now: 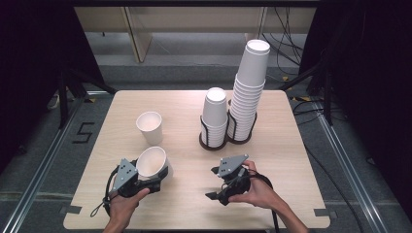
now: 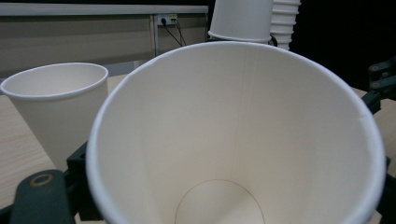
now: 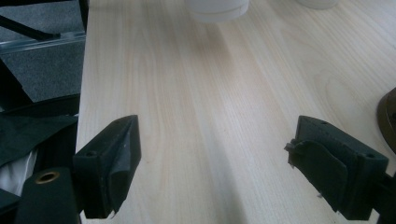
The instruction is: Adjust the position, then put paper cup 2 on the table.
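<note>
A white paper cup [image 1: 153, 164] is tilted above the table's near left, its mouth turned up towards me, and my left gripper [image 1: 145, 183] is shut on its lower part. In the left gripper view the cup's inside [image 2: 233, 140] spreads wide, with one black jaw beside its left wall. A second white cup [image 1: 150, 127] [image 2: 56, 107] stands upright on the table just beyond it. My right gripper [image 1: 217, 191] [image 3: 210, 168] is held low over the near middle of the table, open, with nothing but bare wood between its jaws.
Two stacks of upside-down white cups stand in black wire holders at the back right: a short one [image 1: 214, 116] and a tall leaning one [image 1: 250, 87]. The wooden table [image 1: 194, 204] has dark floor, rails and cables around it.
</note>
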The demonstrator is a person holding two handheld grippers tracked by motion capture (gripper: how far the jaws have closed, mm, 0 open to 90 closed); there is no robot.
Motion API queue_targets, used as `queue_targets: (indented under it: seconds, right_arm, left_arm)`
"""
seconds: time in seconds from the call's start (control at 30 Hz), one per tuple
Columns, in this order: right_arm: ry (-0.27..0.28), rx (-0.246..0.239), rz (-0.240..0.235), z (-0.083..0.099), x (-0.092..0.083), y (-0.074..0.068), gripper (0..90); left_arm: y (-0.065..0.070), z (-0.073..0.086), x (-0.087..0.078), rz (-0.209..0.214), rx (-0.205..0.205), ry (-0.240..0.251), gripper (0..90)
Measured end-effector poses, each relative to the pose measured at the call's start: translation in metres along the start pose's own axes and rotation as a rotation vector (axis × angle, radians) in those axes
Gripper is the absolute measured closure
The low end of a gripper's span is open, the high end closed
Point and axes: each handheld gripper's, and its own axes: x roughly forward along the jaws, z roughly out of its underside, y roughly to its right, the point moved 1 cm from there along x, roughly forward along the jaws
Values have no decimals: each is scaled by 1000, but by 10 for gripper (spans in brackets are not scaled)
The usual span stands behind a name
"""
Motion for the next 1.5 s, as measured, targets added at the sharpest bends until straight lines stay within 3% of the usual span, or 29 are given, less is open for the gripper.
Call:
queue_targets:
  seconds: [0.3,0.53,0.87,1.5]
  right_arm:
    - [-6,9,16,7,-2,1,167]
    - [-19,17,26,13,-5,2,165]
    - [-23,27,40,21,-7,3,164]
    - [-41,39,54,29,-9,3,164]
  left_arm:
    - [-12,3,1,-51,-18,-9,140]
    - [-19,4,2,-83,-9,-23,140]
    - [-26,7,5,-110,2,-36,139]
    - [-43,9,15,-167,-17,-52,139]
